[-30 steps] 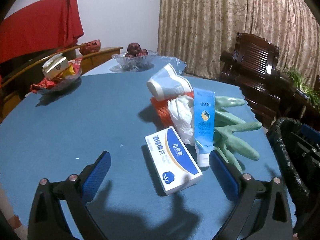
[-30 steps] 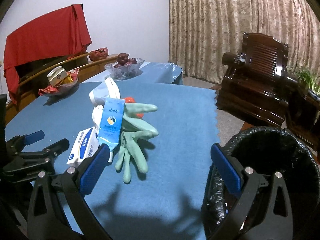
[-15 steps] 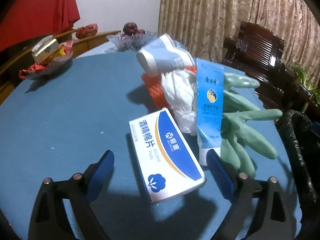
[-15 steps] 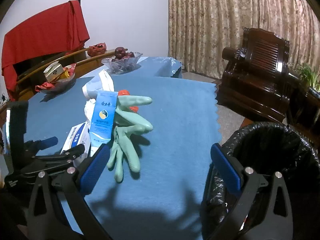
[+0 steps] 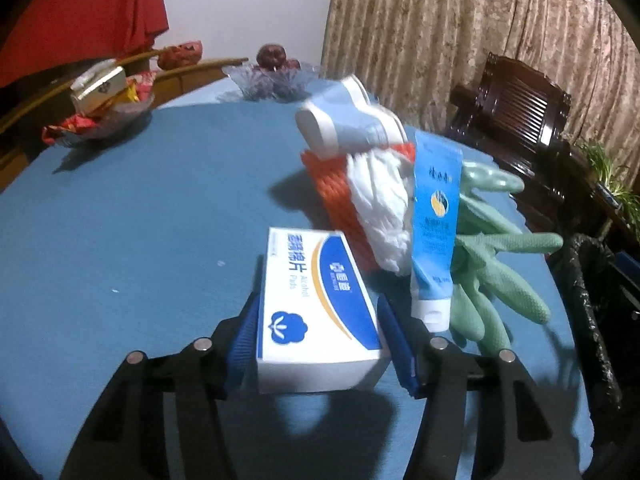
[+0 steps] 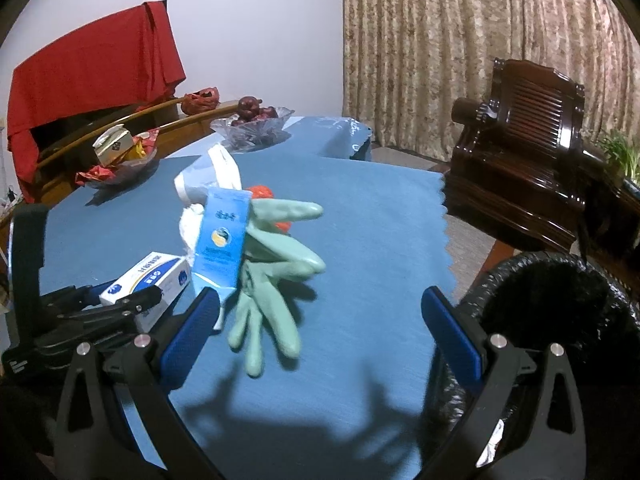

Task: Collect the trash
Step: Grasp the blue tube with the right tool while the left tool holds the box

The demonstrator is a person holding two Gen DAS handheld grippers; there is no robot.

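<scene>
The alcohol pads box [image 5: 316, 300] is squeezed between the blue pads of the left gripper [image 5: 320, 344], low over the blue surface [image 5: 140, 220]. Only its near end is held, so it could tip or slip out. The right gripper [image 6: 320, 332] is spread wide and holds nothing. The toothpaste tube [image 5: 434, 232] could be bumped. The black trash bin [image 6: 560, 300] is at the surface's edge.

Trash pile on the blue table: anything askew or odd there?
Only that the blue tube stands propped against the white wad and green gloves. The left gripper grips the alcohol pads box squarely.
</scene>
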